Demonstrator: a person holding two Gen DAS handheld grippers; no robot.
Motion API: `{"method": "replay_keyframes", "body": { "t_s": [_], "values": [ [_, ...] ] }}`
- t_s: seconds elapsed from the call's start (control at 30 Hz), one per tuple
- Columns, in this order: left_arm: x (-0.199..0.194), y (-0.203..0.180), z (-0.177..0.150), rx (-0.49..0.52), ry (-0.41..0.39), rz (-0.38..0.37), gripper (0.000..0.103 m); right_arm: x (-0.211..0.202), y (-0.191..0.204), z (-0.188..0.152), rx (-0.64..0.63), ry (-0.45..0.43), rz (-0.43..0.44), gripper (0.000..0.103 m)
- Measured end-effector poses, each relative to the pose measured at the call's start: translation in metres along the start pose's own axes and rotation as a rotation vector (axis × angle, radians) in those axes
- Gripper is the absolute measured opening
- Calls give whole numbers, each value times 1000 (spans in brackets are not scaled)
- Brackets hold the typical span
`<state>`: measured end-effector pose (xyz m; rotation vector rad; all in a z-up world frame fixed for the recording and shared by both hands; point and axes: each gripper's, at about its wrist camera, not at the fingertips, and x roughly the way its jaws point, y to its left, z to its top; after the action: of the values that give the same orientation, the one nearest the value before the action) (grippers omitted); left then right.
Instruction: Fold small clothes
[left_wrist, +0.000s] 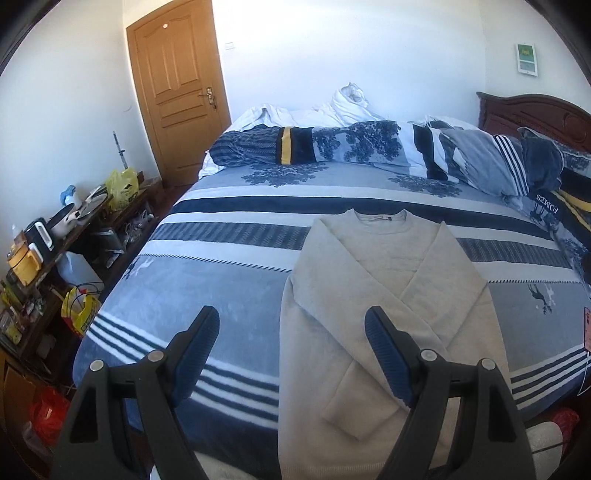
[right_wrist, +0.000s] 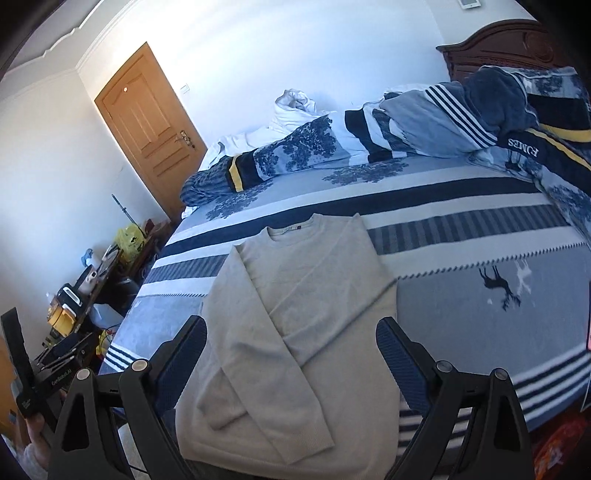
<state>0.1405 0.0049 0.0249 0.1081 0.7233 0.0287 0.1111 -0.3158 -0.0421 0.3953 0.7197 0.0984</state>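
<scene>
both grippers, left (left_wrist: 290, 325) and right (right_wrist: 291, 334), hang wide open and empty above the sweater (right_wrist: 295, 314), sleeves crossed.

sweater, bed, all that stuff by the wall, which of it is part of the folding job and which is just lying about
Job:
sweater, sleeves crossed over its front
left gripper, open
right gripper, open

Lying about:
rolled quilt
white bedding
cluttered shelf
yellow bag

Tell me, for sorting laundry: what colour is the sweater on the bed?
Plain light grey-beige sweater, no pattern; the right wrist view shows it best.
</scene>
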Motion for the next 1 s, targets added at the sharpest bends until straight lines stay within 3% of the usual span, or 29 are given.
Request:
{"method": "replay_keyframes", "body": {
  "t_s": [0.2,0.47,0.6,0.77,1.0],
  "values": [
    [58,8,31,-3,70,-32,81,39,-4,30,20,41,-3,96],
    [184,21,77,-55,230,-135,80,119,-36,79,57,119,4,96],
    [251,12,94,-67,298,-163,80,178,-63,96,89,184,12,94],
    [335,-2,116,-80,359,-163,80,265,-95,117,87,294,-17,81],
    [447,-11,135,-171,499,-201,80,366,-130,147,150,349,-44,74]
  ]
}}
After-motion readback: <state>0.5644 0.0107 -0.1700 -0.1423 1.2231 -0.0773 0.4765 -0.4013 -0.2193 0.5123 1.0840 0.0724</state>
